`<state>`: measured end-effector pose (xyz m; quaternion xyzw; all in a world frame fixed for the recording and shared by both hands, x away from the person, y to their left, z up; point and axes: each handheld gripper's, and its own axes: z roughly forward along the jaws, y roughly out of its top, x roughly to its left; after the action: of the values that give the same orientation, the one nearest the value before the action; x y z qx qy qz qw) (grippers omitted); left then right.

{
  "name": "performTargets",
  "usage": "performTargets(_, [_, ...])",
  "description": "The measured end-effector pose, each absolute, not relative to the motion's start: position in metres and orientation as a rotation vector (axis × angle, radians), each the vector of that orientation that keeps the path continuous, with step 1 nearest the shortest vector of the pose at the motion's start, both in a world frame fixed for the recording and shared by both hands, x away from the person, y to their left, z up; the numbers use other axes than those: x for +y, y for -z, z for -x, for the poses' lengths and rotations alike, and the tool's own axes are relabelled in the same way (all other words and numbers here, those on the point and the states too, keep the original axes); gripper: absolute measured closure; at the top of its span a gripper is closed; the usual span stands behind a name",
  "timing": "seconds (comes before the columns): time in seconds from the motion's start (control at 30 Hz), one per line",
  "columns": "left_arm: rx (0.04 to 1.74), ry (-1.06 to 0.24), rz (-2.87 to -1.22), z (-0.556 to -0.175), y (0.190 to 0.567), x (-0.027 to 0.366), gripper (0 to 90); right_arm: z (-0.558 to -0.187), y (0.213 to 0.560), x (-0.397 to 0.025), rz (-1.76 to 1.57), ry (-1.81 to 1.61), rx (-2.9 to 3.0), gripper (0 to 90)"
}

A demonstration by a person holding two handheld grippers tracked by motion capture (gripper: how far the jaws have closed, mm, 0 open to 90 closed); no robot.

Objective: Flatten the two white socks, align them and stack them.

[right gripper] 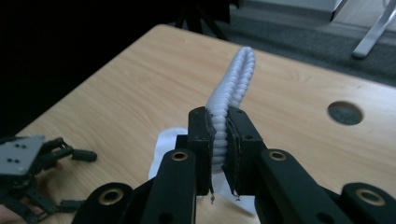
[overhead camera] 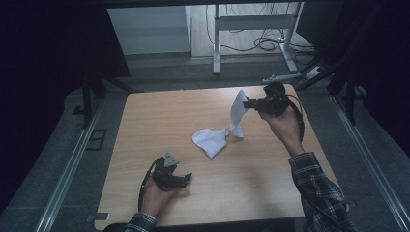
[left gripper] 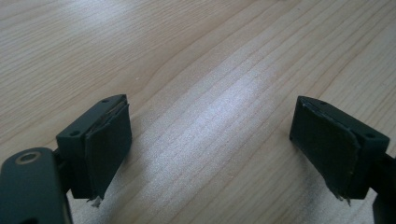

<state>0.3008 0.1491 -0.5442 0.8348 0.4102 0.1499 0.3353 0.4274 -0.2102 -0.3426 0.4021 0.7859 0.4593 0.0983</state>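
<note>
A white sock (overhead camera: 227,126) hangs twisted over the wooden table (overhead camera: 159,121). Its ribbed cuff end (right gripper: 231,88) is raised, and its toe end (overhead camera: 209,140) rests on the tabletop. My right gripper (overhead camera: 247,104) is shut on the cuff, held above the table's far right part; in the right gripper view the cuff (right gripper: 218,140) is pinched between the two jaws. My left gripper (overhead camera: 186,178) lies low near the table's front left, open, with bare wood between its pads (left gripper: 109,140). It is well apart from the sock.
A round cable hole (right gripper: 344,112) sits in the tabletop beyond the sock. Behind the table stand a white desk frame (overhead camera: 251,24) and loose cables (overhead camera: 263,43) on the floor. Dark curtains flank both sides.
</note>
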Motion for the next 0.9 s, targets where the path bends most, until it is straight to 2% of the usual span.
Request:
performTargets(0.07, [1.073,-0.389,-2.175,-0.301,0.544,0.149,13.0,-0.422,0.331,-0.225,-1.204,-1.365,2.281,80.4])
performTargets(0.2, [1.070,-0.391,-2.177,-0.301,0.544,0.149,13.0,-0.421,0.334,-0.242,-1.243,-1.328,2.260,80.3])
performTargets(0.53, [1.071,-0.388,-2.178,-0.301,0.544,0.149,13.0,-0.420,0.396,-0.303,-1.422,-1.144,2.242,80.1])
performTargets(0.9, [1.078,-0.386,-2.171,-0.300,0.544,0.149,13.0,-0.408,0.452,-0.341,-1.521,-0.990,2.236,79.4])
